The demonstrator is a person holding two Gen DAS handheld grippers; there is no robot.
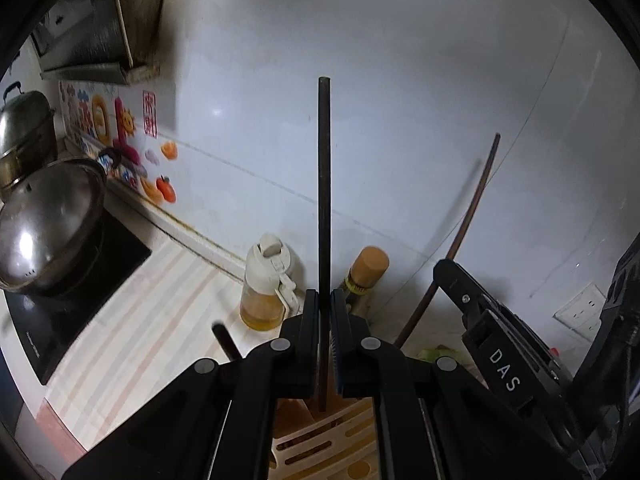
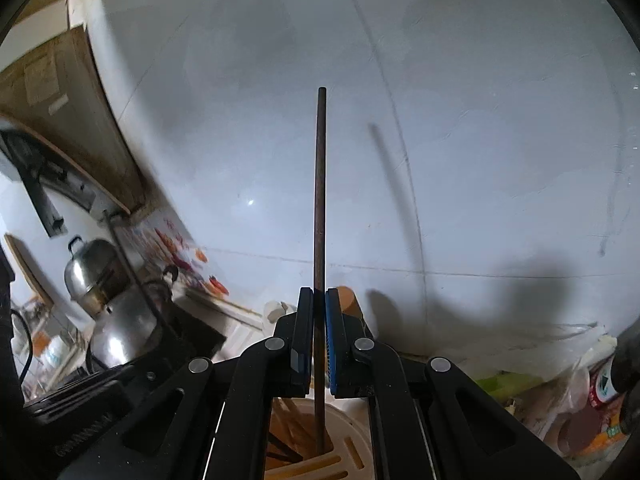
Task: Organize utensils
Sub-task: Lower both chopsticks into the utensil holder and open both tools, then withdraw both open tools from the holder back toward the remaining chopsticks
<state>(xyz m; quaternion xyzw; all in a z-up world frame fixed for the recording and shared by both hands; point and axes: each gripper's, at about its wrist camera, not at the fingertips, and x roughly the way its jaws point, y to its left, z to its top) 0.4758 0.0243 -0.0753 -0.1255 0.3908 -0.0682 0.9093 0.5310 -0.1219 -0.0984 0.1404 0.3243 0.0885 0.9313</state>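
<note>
My left gripper is shut on a dark chopstick that stands upright, its lower end over a cream slotted utensil holder. My right gripper is shut on a second dark chopstick, also upright, its lower end inside the cream holder among several wooden utensils. The right gripper and its chopstick show at the right of the left wrist view. Another dark stick end pokes up left of the holder.
An oil bottle with a cream cap and a bottle with a tan cap stand against the white tiled wall. Steel pots sit on a black cooktop at the left. Bags and packets lie at the right.
</note>
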